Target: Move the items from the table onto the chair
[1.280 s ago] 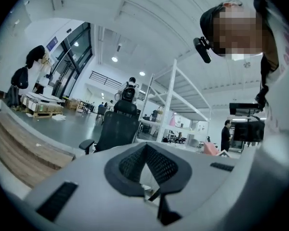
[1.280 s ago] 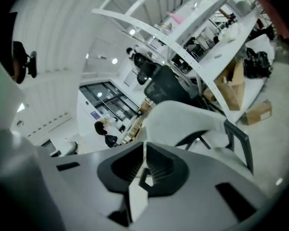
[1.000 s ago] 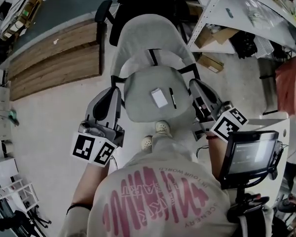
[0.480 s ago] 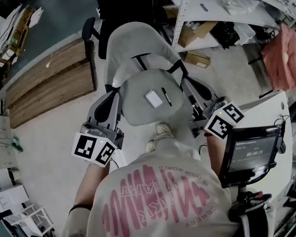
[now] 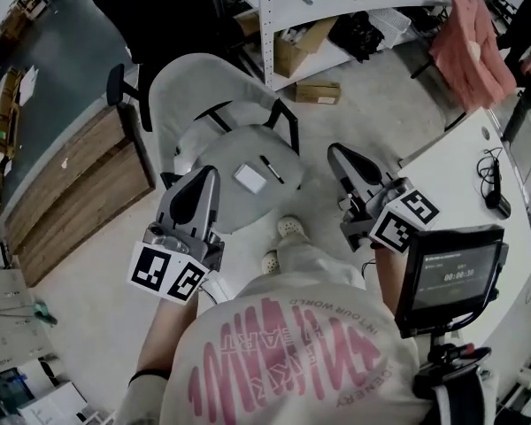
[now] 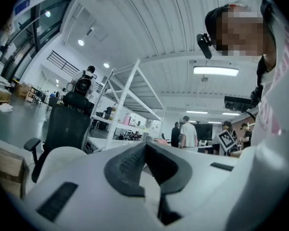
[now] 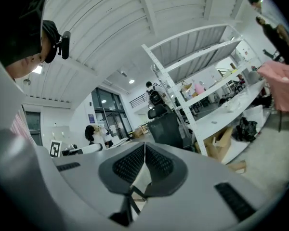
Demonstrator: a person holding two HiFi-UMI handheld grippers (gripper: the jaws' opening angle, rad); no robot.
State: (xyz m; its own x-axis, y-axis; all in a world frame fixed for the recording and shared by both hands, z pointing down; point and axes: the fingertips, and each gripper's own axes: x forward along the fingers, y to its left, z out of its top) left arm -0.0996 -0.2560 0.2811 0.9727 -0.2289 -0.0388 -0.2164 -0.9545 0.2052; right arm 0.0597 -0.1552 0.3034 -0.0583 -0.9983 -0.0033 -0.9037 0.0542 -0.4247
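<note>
**Both grippers closed and empty; card and pen on chair**

Left gripper has its jaws pressed together with nothing between them, tips at the left edge of the grey chair seat. White card and black pen lie flat on the seat, just beside each other. Right gripper is also closed and empty, to the right of the chair. White table at the right holds a black corded device.

Left hand-held gripper: held out level, pointing ahead, jaws shut tight, nothing between them.
Right hand-held gripper: held out level, pointing ahead, jaws shut tight, nothing between them.
Left arm: bare, low by the body, reaching forward.
Right arm: bare, mostly hidden, reaching forward.
</note>
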